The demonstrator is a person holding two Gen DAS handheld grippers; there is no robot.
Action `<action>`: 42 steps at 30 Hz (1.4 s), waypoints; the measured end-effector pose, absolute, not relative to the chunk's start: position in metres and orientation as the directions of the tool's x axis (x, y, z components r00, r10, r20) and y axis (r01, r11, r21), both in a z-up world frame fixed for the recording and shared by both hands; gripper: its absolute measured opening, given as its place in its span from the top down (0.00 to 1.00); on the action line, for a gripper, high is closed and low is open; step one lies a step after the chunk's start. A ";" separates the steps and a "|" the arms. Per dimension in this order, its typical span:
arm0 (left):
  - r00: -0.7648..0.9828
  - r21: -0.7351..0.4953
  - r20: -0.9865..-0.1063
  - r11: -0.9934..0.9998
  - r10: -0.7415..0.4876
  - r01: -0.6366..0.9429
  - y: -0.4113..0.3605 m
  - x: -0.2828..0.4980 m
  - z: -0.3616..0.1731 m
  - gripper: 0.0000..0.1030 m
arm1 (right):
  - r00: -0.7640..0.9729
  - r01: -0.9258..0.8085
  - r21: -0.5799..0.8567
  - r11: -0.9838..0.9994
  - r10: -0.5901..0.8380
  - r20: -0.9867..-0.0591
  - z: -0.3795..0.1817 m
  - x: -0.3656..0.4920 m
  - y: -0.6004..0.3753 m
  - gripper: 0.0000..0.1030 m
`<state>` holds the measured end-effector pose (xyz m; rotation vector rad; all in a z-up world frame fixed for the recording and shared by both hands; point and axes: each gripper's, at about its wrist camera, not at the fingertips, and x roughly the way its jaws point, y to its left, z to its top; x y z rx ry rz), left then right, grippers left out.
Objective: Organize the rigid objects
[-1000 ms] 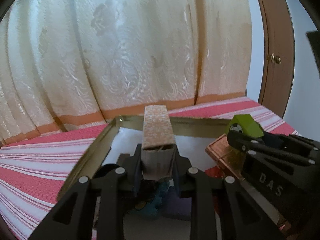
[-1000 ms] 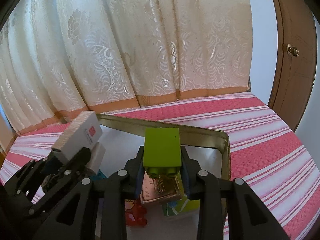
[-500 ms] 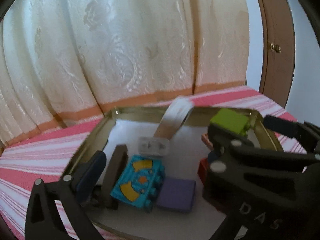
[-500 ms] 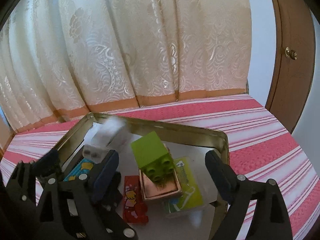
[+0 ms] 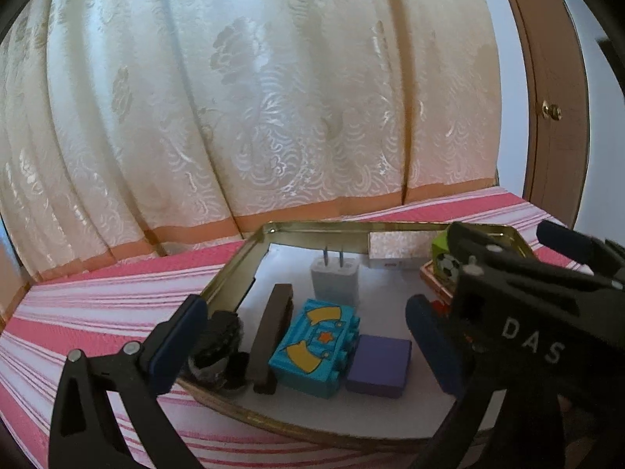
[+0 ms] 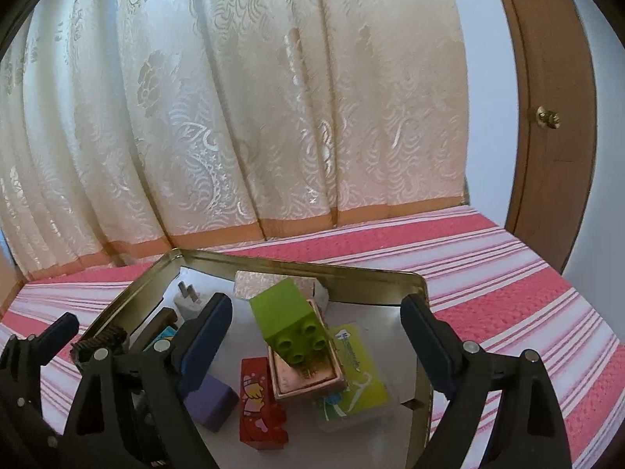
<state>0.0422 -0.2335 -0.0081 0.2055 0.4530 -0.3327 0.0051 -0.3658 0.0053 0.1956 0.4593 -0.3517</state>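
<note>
- A cream curtain hangs behind a pink striped cloth; on it sits a brass-rimmed tray.
- Left view only: teal brick lying between brown bar and purple block.
- Right view only: green brick tilted atop copper box (red brick beside).
- Left gripper and right gripper both gape wide, holding nothing.

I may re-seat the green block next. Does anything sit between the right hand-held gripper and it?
Nothing visible: the right hand-held gripper is open, with the green block tilted on the copper box between its fingers.
</note>
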 end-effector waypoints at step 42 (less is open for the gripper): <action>0.910 0.098 -0.308 0.942 -0.277 0.320 -0.146 -0.020 0.001 0.00 | 0.905 0.392 0.084 0.916 -0.368 -0.212 0.012 -0.095 -0.287 0.08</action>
